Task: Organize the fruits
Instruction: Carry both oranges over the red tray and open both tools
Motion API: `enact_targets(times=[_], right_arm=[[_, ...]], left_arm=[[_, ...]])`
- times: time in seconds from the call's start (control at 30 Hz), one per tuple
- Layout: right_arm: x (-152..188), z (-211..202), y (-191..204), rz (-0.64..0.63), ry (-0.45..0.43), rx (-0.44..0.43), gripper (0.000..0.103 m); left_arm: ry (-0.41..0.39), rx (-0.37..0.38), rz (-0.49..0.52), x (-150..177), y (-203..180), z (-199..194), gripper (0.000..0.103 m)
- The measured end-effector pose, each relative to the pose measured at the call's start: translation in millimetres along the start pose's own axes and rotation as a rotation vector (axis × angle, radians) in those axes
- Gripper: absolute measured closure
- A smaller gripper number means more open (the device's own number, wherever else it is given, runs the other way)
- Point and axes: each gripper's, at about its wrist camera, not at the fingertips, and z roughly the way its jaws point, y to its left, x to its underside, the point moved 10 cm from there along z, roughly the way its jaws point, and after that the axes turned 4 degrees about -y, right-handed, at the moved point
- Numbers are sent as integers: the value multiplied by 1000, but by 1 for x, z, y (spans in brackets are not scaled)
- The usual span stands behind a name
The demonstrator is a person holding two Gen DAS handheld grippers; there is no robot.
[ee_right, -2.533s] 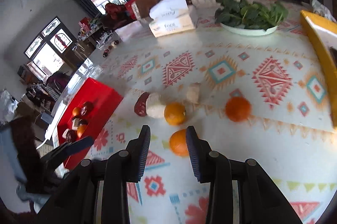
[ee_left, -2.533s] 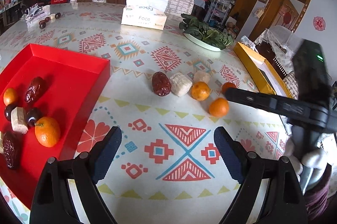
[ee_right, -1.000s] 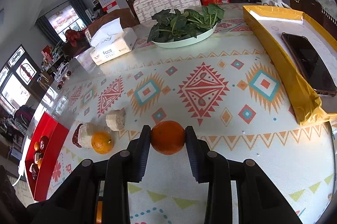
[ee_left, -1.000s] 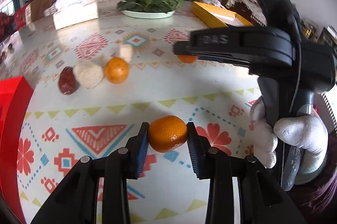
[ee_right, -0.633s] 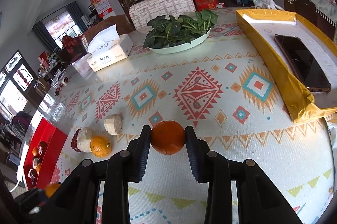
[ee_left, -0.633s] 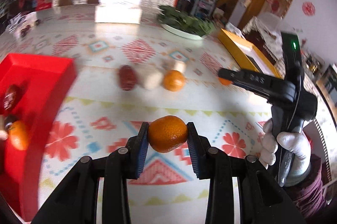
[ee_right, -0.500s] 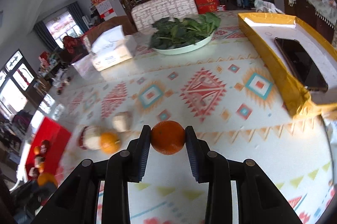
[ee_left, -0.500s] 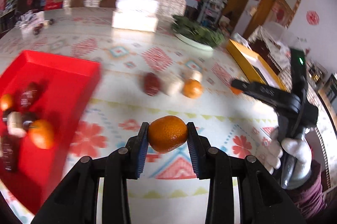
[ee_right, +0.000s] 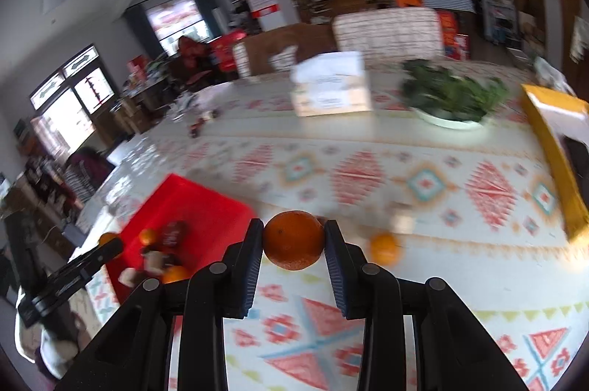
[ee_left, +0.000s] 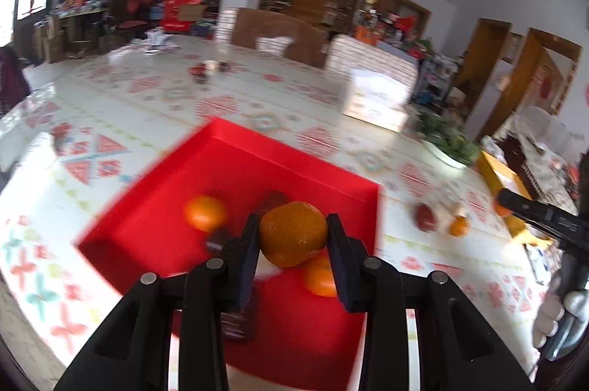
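Observation:
My left gripper (ee_left: 292,249) is shut on an orange tangerine (ee_left: 292,232) and holds it above the red tray (ee_left: 228,166). The tray holds two more tangerines (ee_left: 204,212), dark dates and a pale cube. My right gripper (ee_right: 293,242) is shut on another tangerine (ee_right: 293,240) above the patterned tablecloth, to the right of the red tray (ee_right: 191,199). One tangerine (ee_right: 384,248) and a pale cube (ee_right: 403,219) lie on the cloth beyond it. A red date (ee_left: 424,218) and that tangerine (ee_left: 458,226) show right of the tray in the left wrist view.
A tissue box (ee_right: 331,89) and a plate of greens (ee_right: 451,96) stand at the back of the table. A yellow box (ee_right: 552,148) lies along the right edge. Small dark fruits (ee_left: 202,72) lie far back. Chairs stand behind the table.
My left gripper has swung left with its tangerine and is now over the red tray. My right gripper has also turned left with its tangerine, bringing the tray into its view.

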Motion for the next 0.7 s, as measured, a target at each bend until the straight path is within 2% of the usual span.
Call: enact_targets(times=[0.13, 0.3, 0.43, 0.7], right_arm=[[3, 32, 48, -34, 52, -63, 66], [21, 71, 93, -90, 125, -97, 66], [38, 100, 115, -136, 182, -98, 66], [59, 140, 124, -172, 259, -81, 66]], left_arm=[[0, -71, 12, -17, 40, 8, 69], [42, -94, 20, -24, 61, 33, 69], [88, -89, 5, -24, 67, 58, 69], [146, -110, -7, -25, 78, 94, 69]])
